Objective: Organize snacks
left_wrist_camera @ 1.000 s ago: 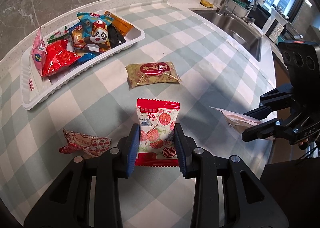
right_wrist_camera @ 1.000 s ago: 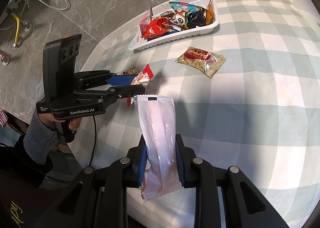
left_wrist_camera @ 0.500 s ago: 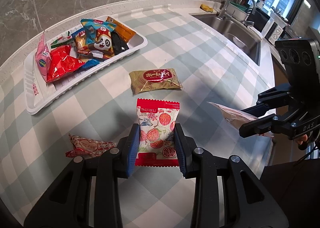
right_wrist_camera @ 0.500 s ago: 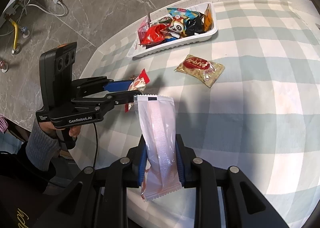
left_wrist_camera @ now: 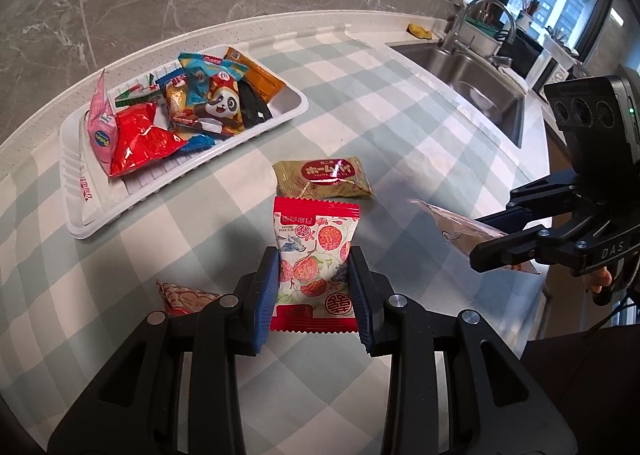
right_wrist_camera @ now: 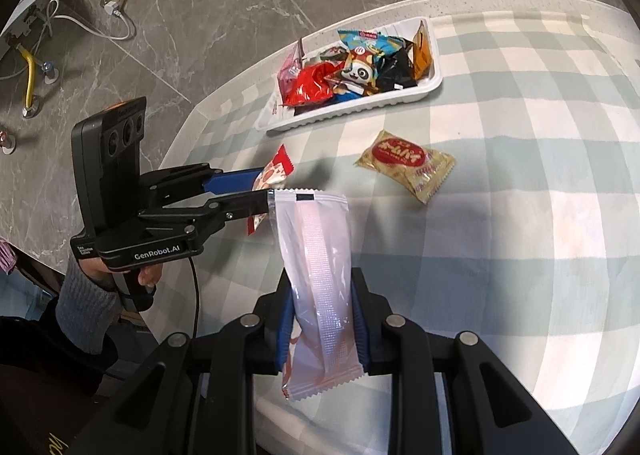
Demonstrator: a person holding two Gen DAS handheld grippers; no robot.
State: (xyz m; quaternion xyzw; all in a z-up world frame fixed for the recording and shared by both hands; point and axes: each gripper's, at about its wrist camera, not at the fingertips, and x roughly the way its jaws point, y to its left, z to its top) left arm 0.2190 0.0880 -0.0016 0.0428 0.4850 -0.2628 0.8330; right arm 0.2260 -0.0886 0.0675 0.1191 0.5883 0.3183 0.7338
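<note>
My left tool [left_wrist_camera: 314, 287] grips the red lychee-print snack packet [left_wrist_camera: 316, 255] by both edges, above the checked worktop [left_wrist_camera: 400, 115]. My right tool [right_wrist_camera: 322, 319] clamps a white packet [right_wrist_camera: 320, 271], seam side facing the camera. Ahead of both tools, a gold packet [left_wrist_camera: 324, 179] lies flat on the worktop. Beyond it, to the left, a white tray [left_wrist_camera: 80, 191] holds assorted snacks. A crumpled red wrapper [left_wrist_camera: 184, 297] lies just left of my left tool.
</note>
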